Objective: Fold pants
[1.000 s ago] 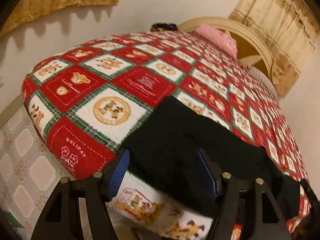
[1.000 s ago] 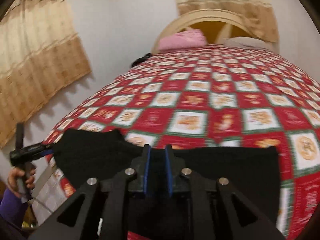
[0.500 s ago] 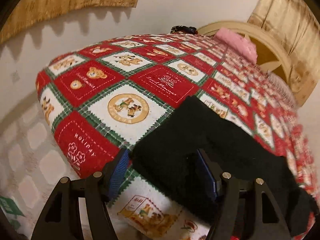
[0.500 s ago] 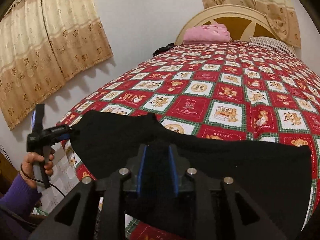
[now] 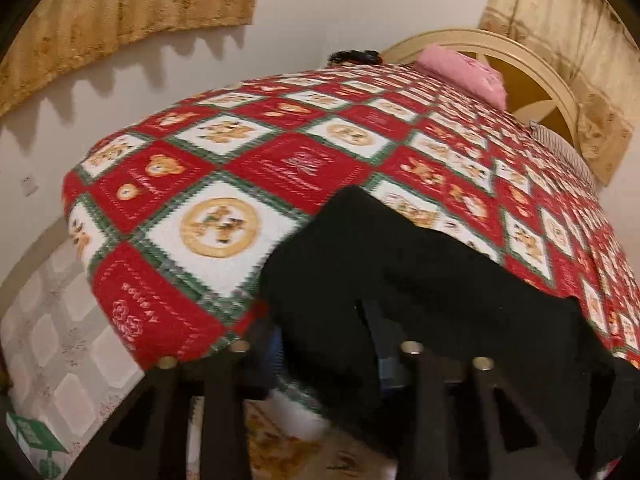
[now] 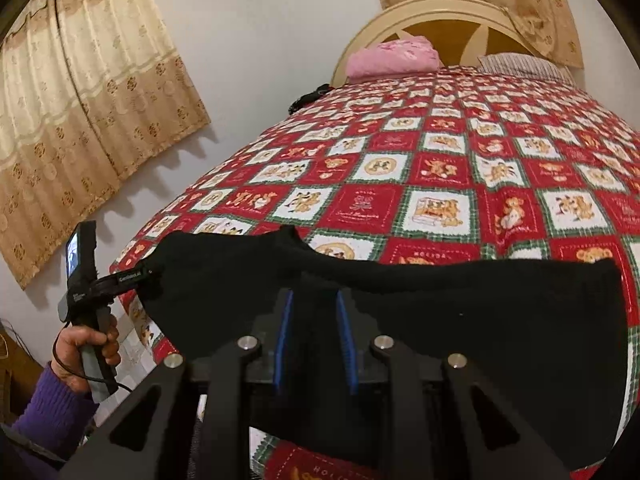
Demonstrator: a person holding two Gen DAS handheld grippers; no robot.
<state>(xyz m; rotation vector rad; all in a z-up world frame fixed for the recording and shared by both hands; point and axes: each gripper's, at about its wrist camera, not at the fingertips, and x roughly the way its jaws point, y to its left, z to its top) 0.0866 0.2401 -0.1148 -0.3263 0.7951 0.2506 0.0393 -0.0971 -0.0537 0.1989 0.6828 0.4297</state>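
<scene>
Black pants (image 6: 480, 320) lie spread across the near end of a bed with a red, white and green bear-pattern quilt (image 6: 440, 168). My right gripper (image 6: 314, 320) has its blue pads close together, with a bunch of the pants' near edge filling the gap. In the left wrist view the pants (image 5: 400, 280) run from centre to lower right. My left gripper (image 5: 328, 336) is closing its jaws on the pants' left end, and the cloth hides both pads. The right wrist view shows this left gripper (image 6: 140, 276) biting the pants' left corner, held by a hand (image 6: 86, 344) in a purple sleeve.
A pink folded cloth (image 6: 390, 58) and a striped pillow (image 6: 520, 66) lie by the round headboard (image 6: 440, 12). A small dark item (image 6: 312, 96) sits at the bed's far left edge. Curtains (image 6: 80, 120) hang on the left wall. Tiled floor (image 5: 60, 340) lies beside the bed's corner.
The left gripper's jaws have narrowed onto the pants' left end and moved in closer. The right gripper's pads stand slightly wider than a second ago, cloth still between them.
</scene>
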